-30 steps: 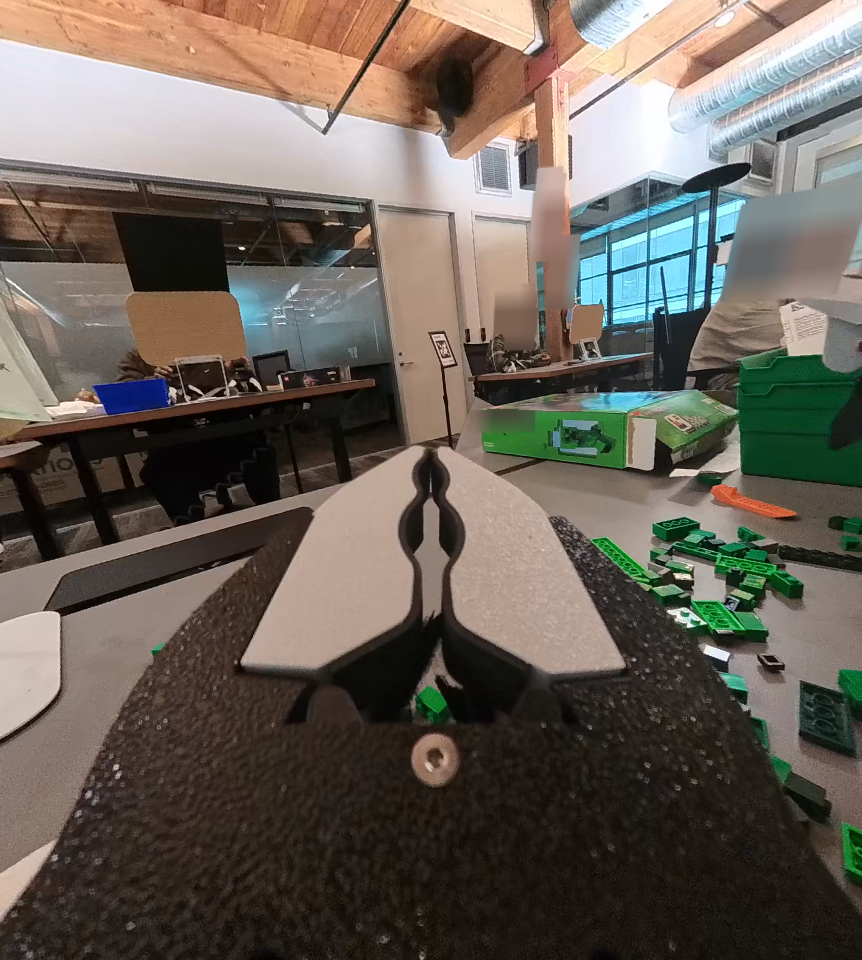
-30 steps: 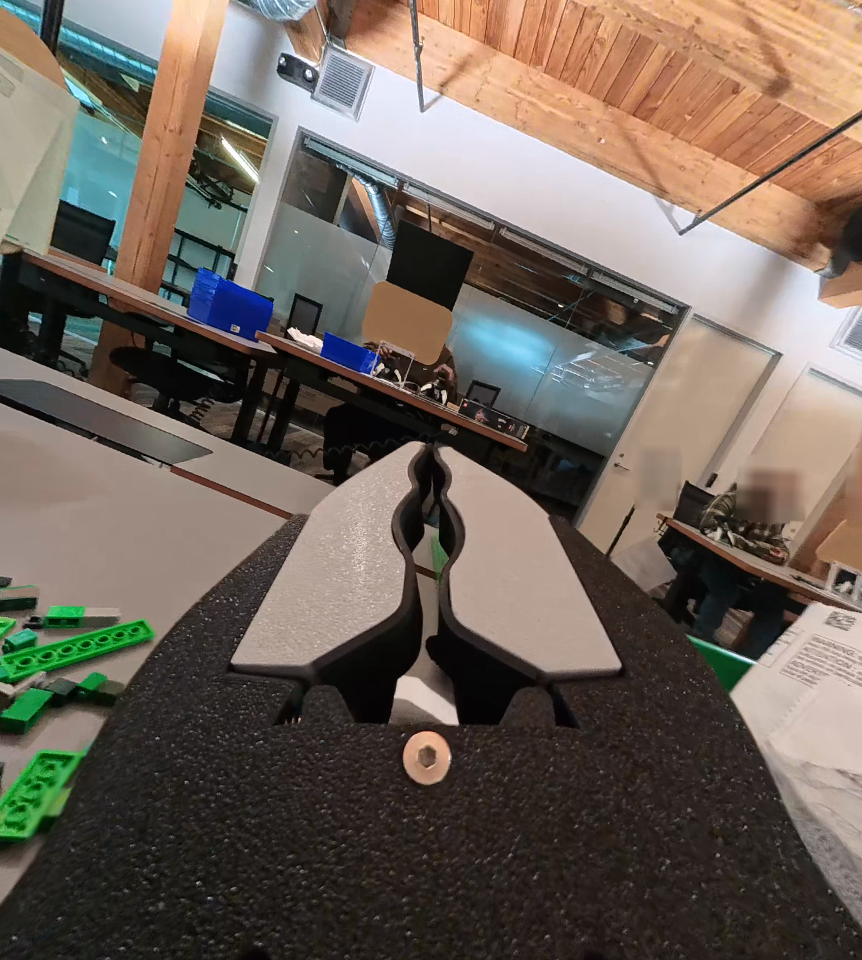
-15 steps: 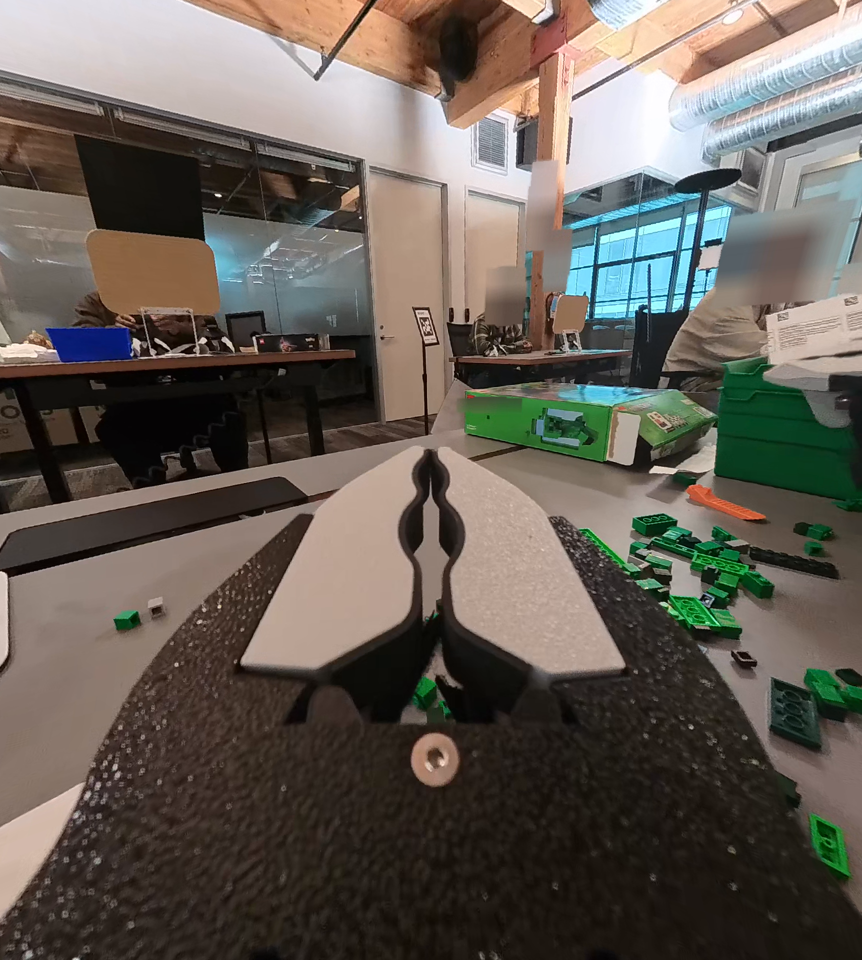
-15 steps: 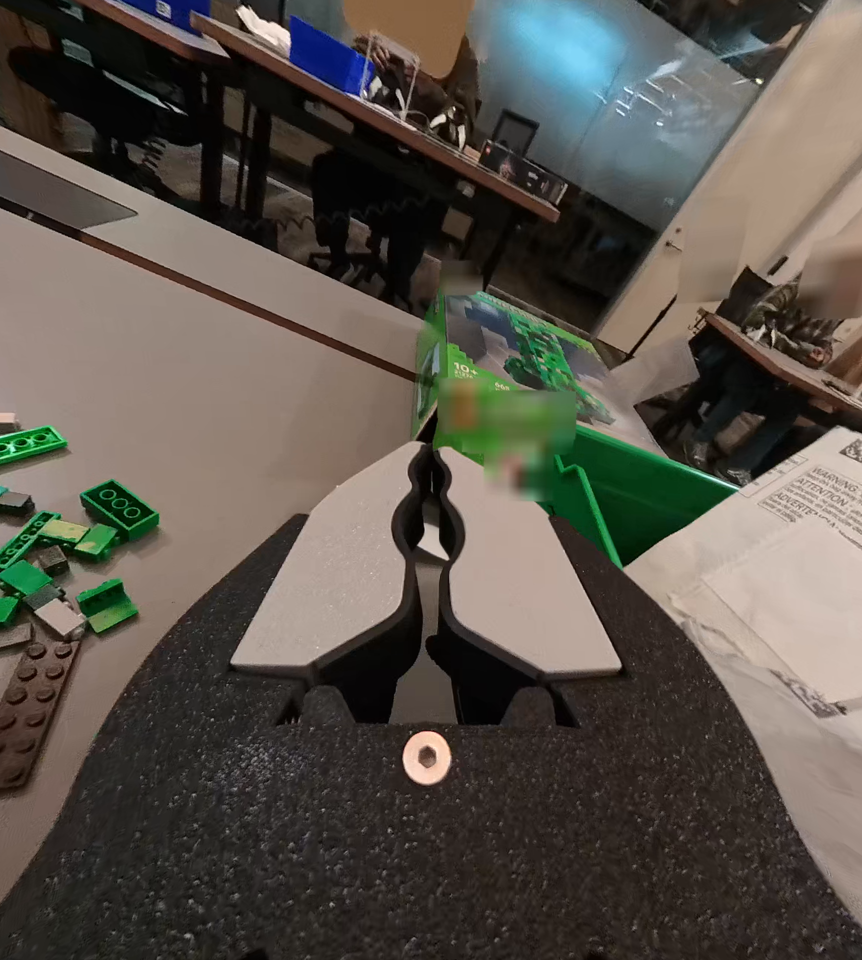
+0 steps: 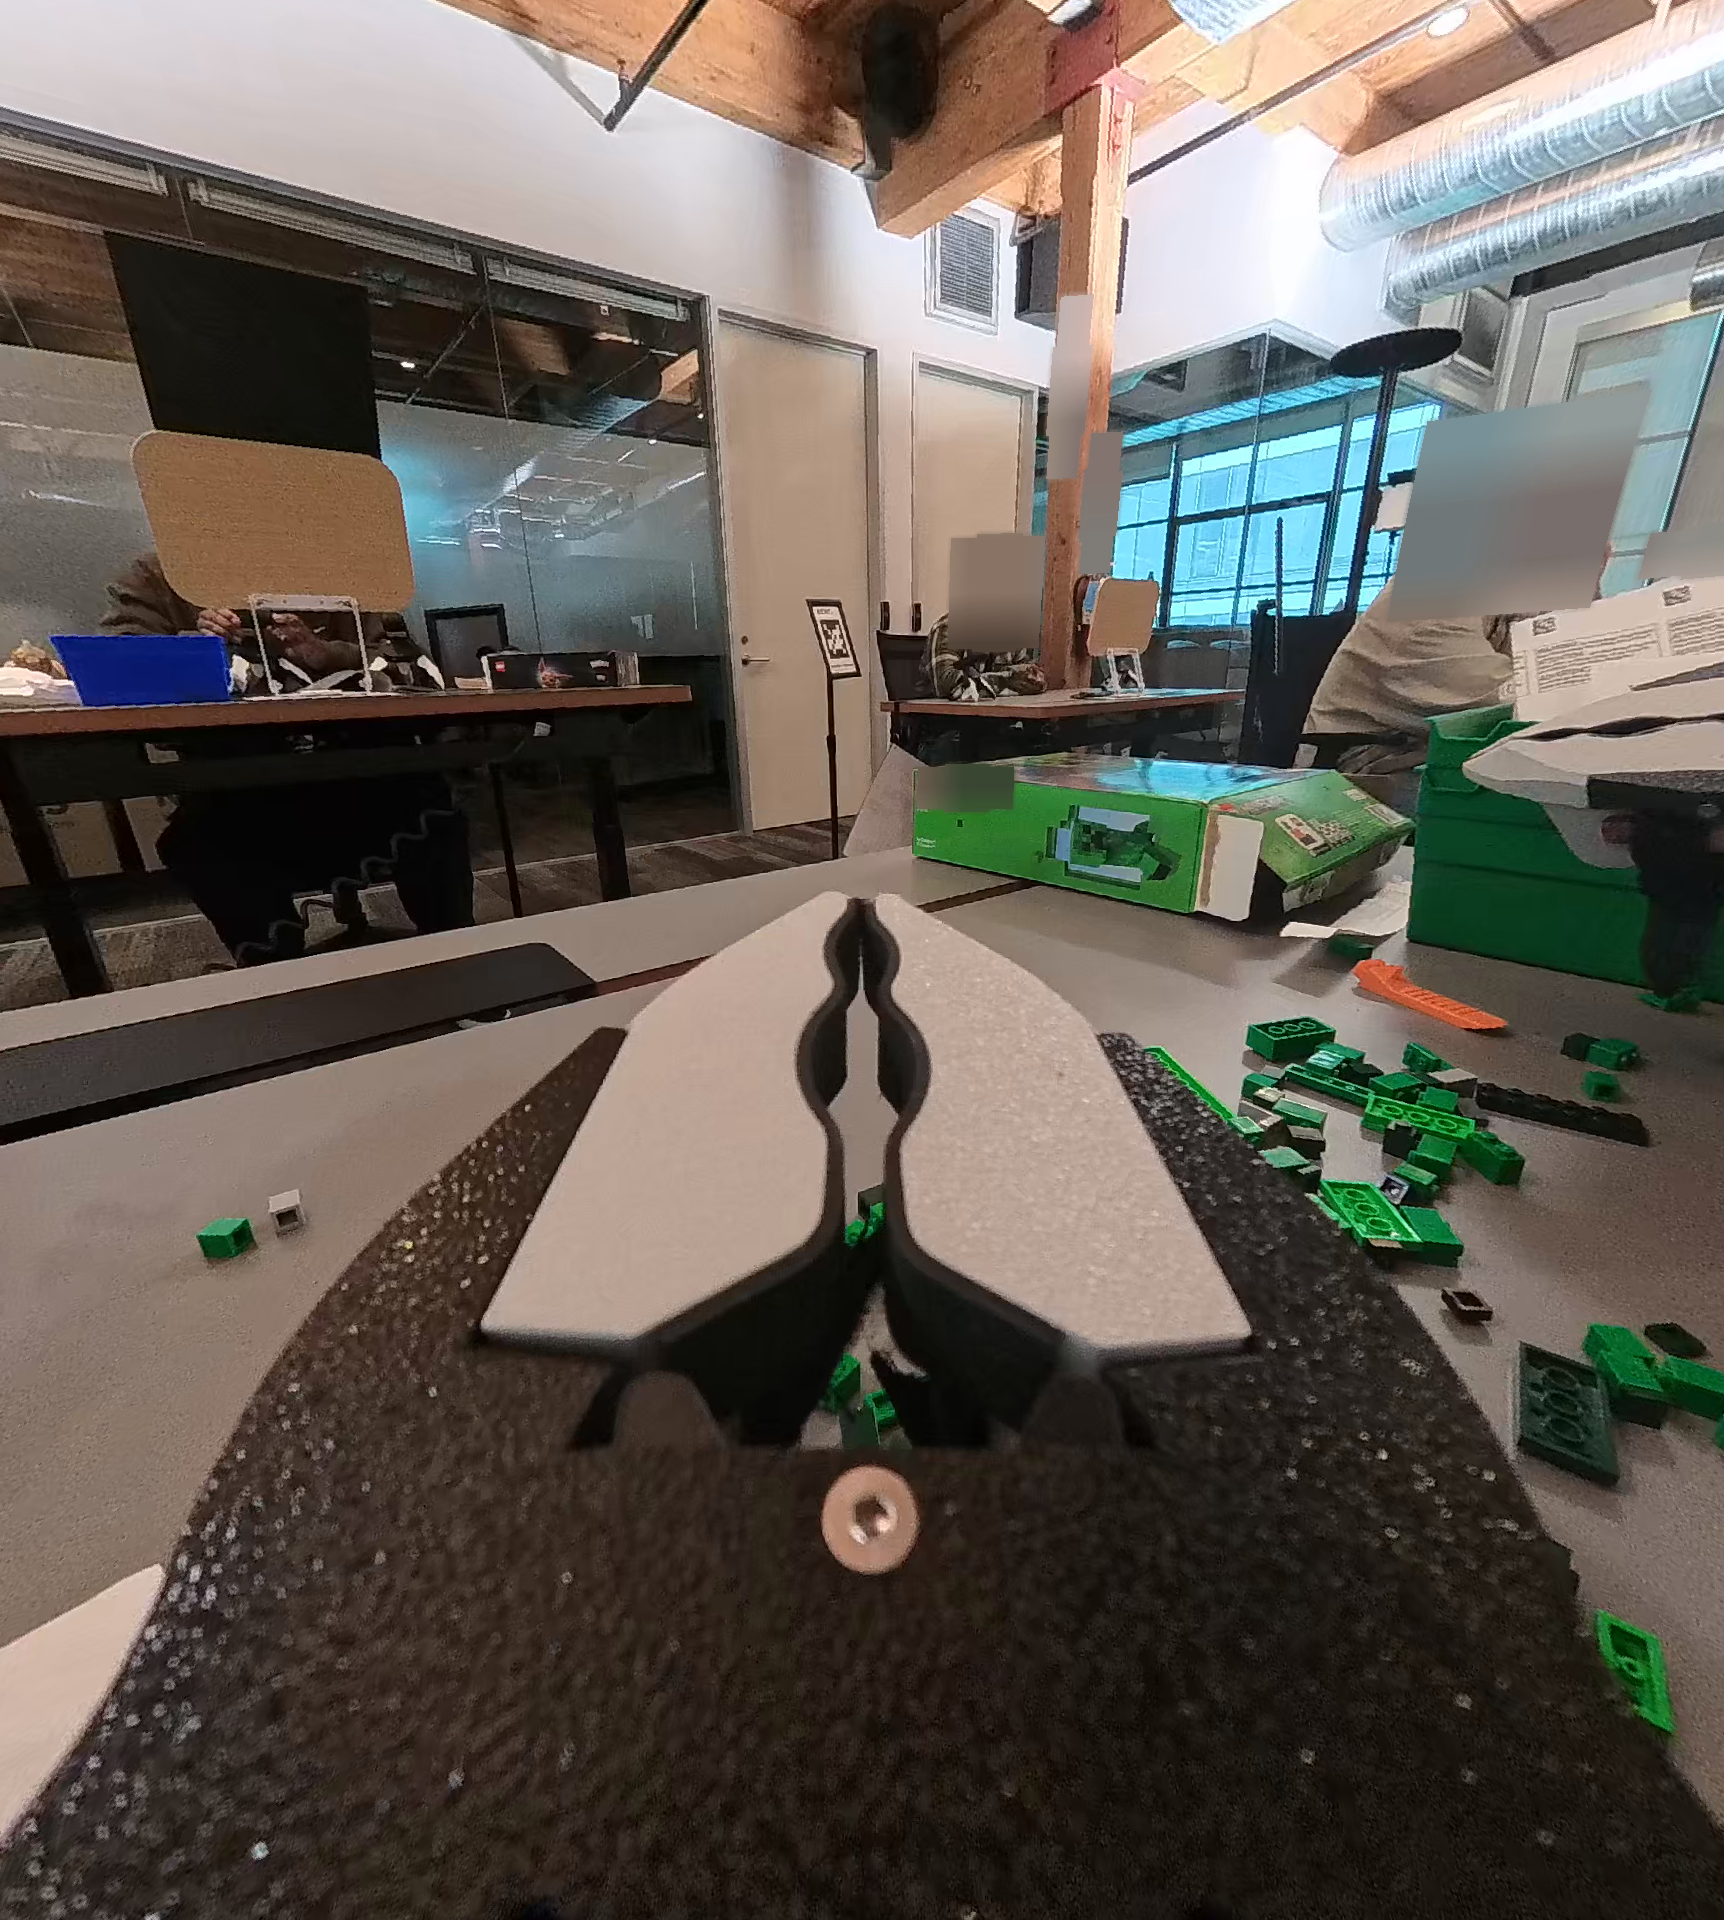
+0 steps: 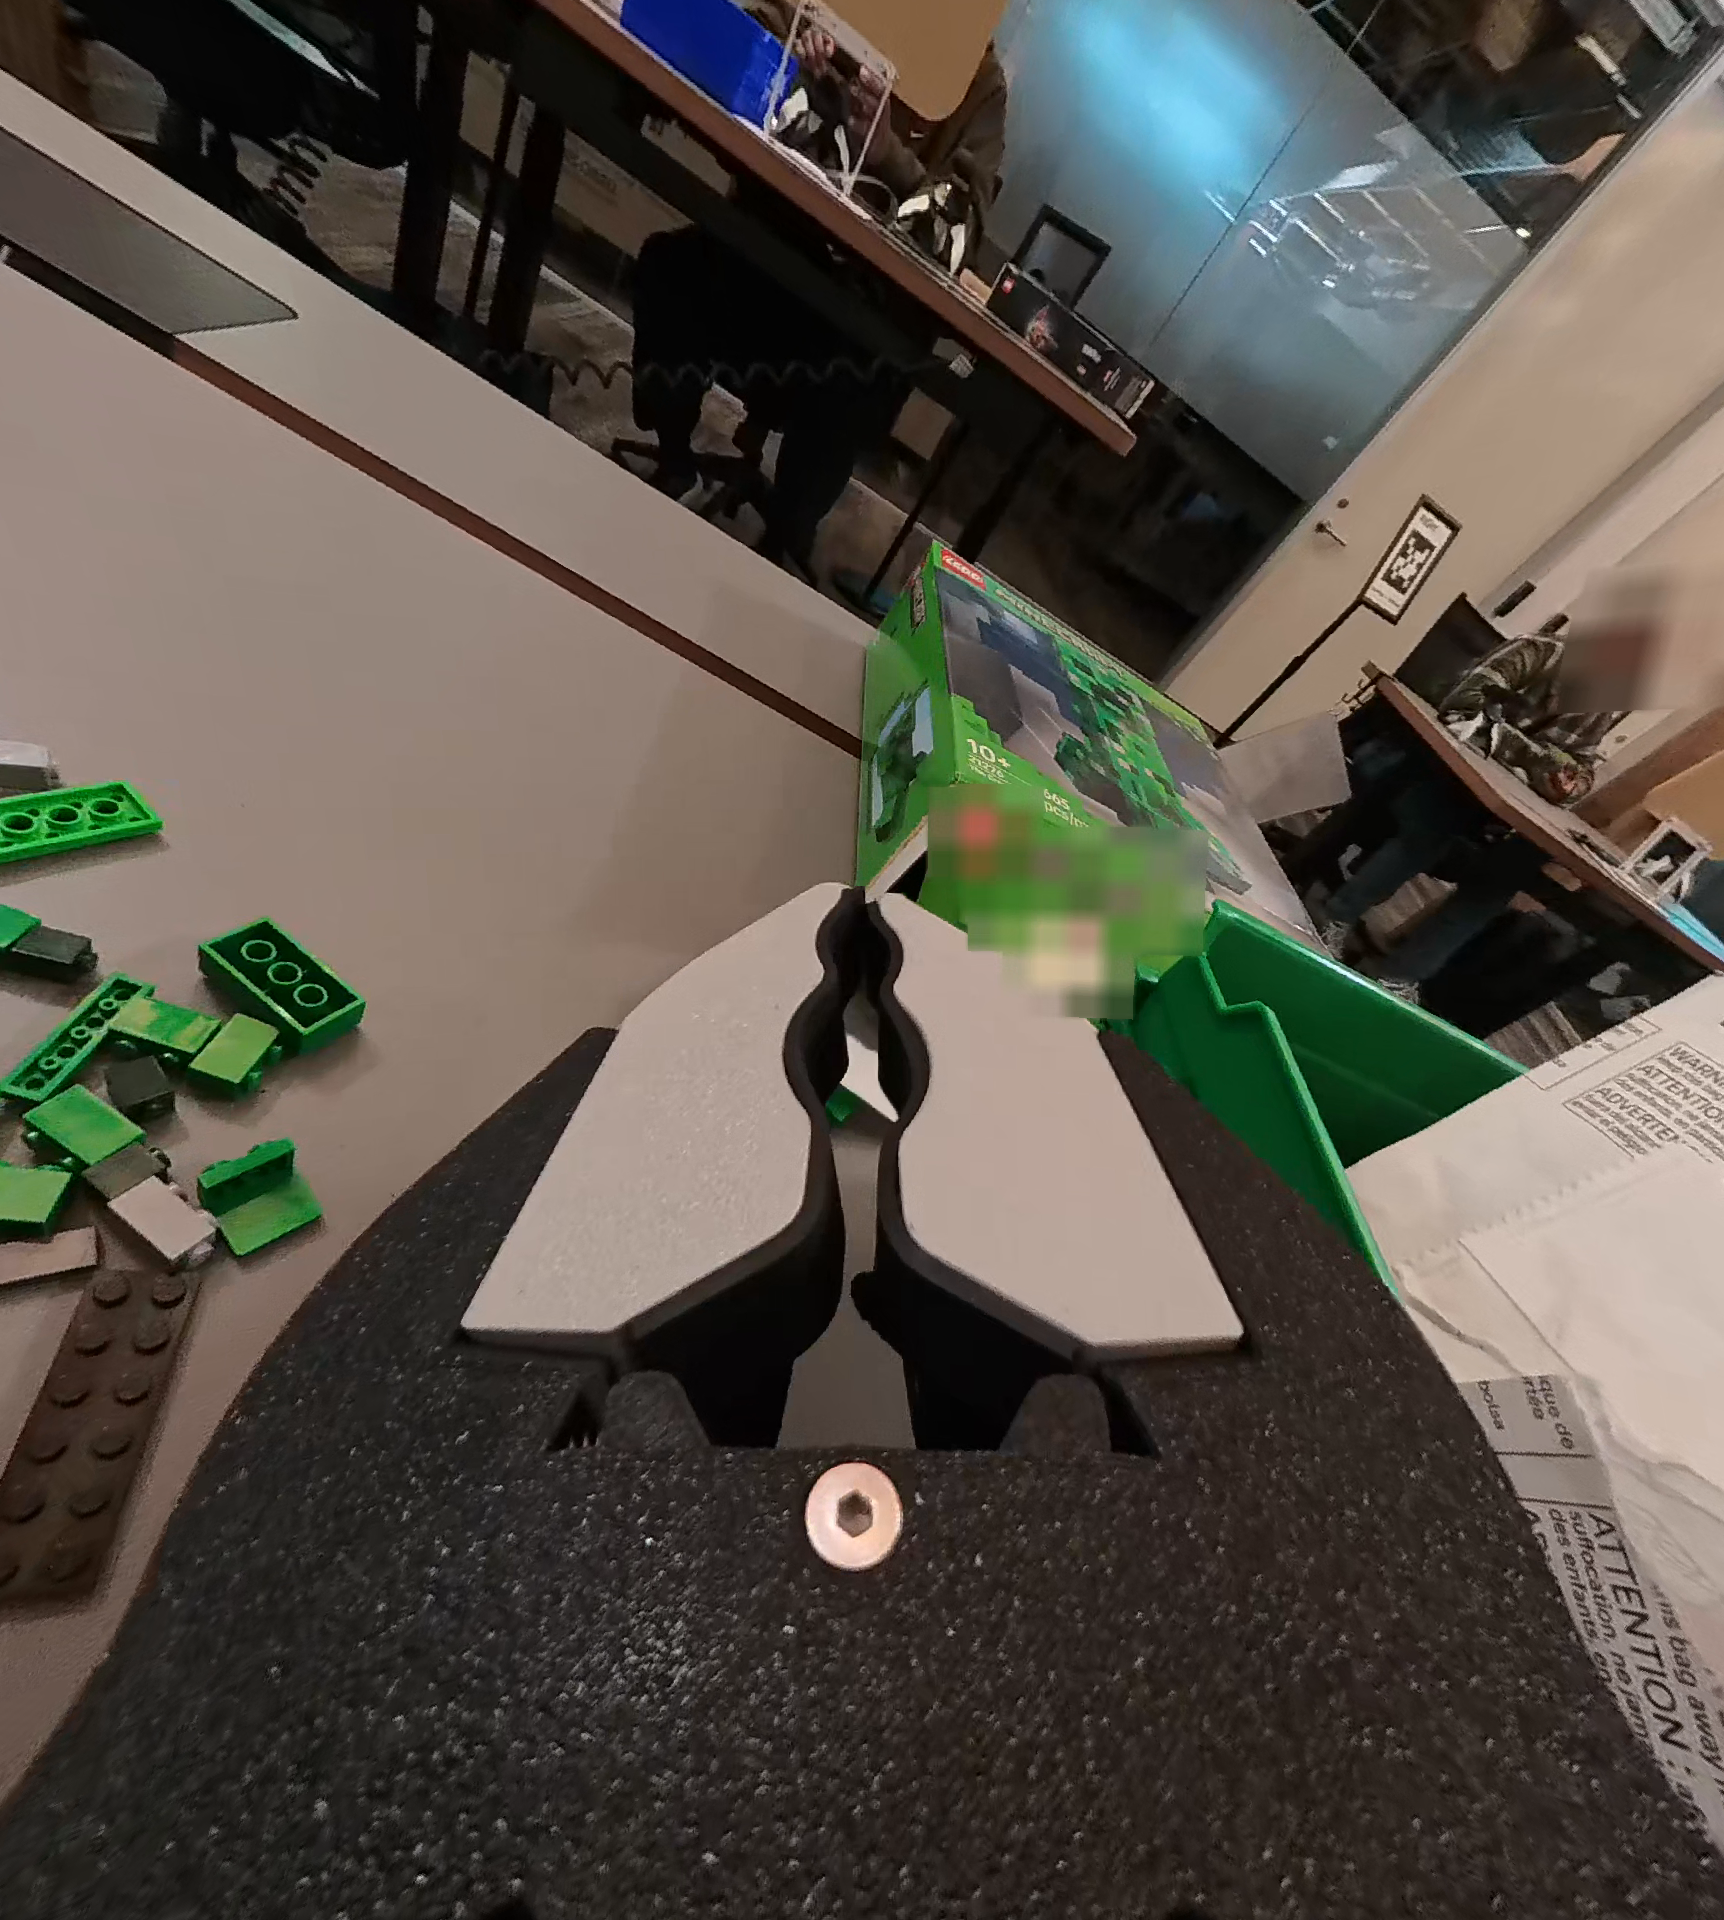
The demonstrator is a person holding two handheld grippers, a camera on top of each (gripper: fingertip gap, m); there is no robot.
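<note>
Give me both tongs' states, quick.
Left tongs: shut, nothing visibly gripped; green bricks lie beyond on the table.
Right tongs: shut, empty, beside the paper bag.

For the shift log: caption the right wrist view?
Right gripper shut, empty, above grey table between scattered bricks and green bin.

Left gripper (image 5: 863,914): grainy matt grey finger plates, rough black speckled body, shiny metal screw (image 5: 869,1518). Right gripper (image 6: 860,906): same finish. Building bricks (image 5: 1398,1132): glossy green plastic. Table (image 5: 110,1382): smooth matt grey. Toy box (image 5: 1138,826): glossy cardboard. Bag (image 6: 1668,1278): crinkled white paper. Bin (image 6: 1294,1049): smooth green plastic. Ceiling beams (image 5: 951,156): bare wood.
</note>
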